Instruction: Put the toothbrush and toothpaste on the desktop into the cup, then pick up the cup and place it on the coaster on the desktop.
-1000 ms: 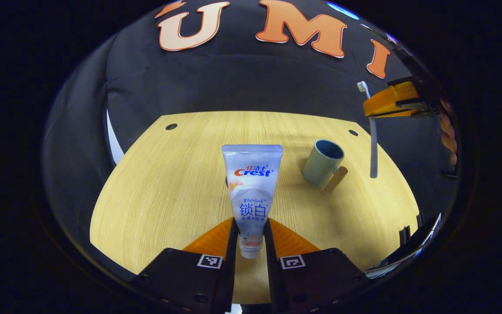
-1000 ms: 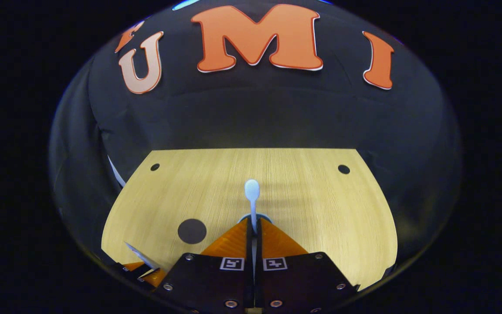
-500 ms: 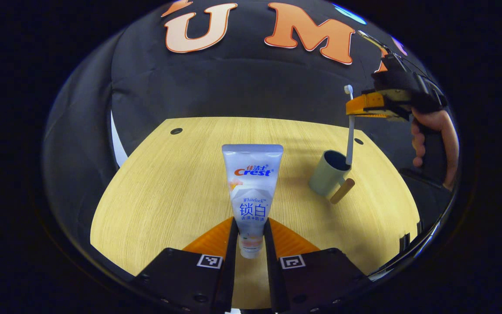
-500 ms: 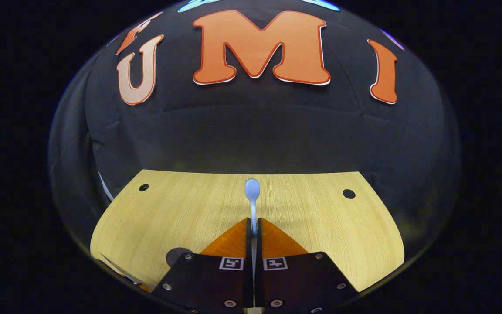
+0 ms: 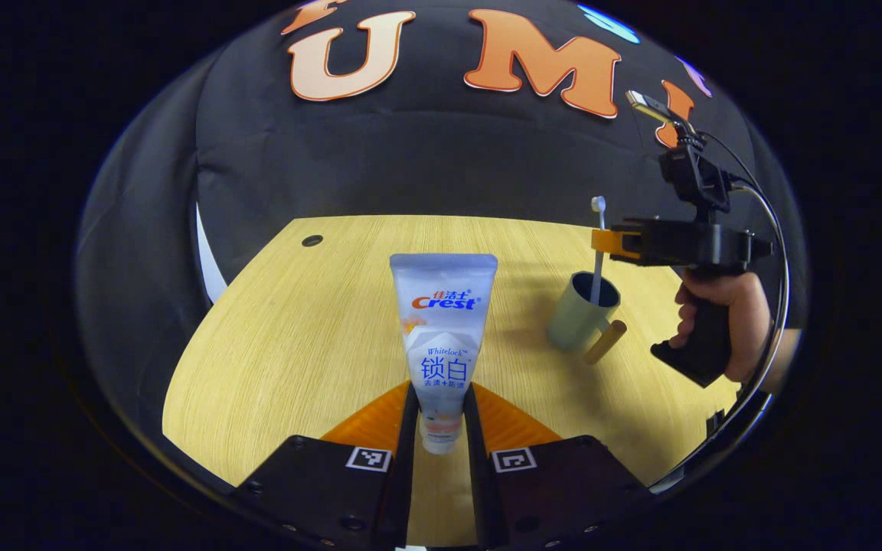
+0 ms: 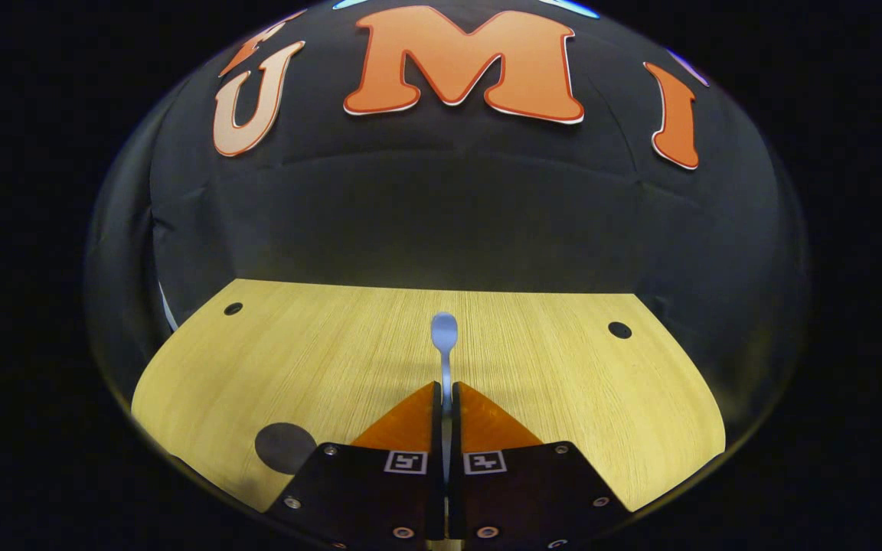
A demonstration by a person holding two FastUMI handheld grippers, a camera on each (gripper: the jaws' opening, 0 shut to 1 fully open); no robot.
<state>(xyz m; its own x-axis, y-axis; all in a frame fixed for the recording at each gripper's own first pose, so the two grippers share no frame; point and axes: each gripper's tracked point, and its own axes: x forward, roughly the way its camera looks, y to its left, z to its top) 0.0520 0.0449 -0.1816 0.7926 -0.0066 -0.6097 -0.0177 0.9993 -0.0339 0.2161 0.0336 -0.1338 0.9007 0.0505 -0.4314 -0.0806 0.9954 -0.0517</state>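
My left gripper (image 5: pixel 441 402) is shut on a white toothpaste tube (image 5: pixel 442 321), held upright above the wooden desktop (image 5: pixel 311 329). To its right stands a pale green cup (image 5: pixel 579 315) with a wooden handle. A white toothbrush (image 5: pixel 598 252) hangs upright with its lower end inside the cup, gripped by my right gripper (image 5: pixel 608 242), which a hand (image 5: pixel 724 314) holds. In the right gripper view my right gripper (image 6: pixel 445 394) is shut on the toothbrush (image 6: pixel 444 344), its head sticking up past the fingers. A dark round coaster (image 6: pixel 285 448) lies at the lower left.
Dark round holes (image 6: pixel 619 330) mark the desktop's far corners (image 5: pixel 311 240). The black cloth wall rises right behind the desktop's far edge. A cable runs from the right gripper's top down past the hand.
The right gripper has come down over the cup, and the toothbrush's lower end has sunk deeper into it. The left gripper has kept still with the toothpaste.
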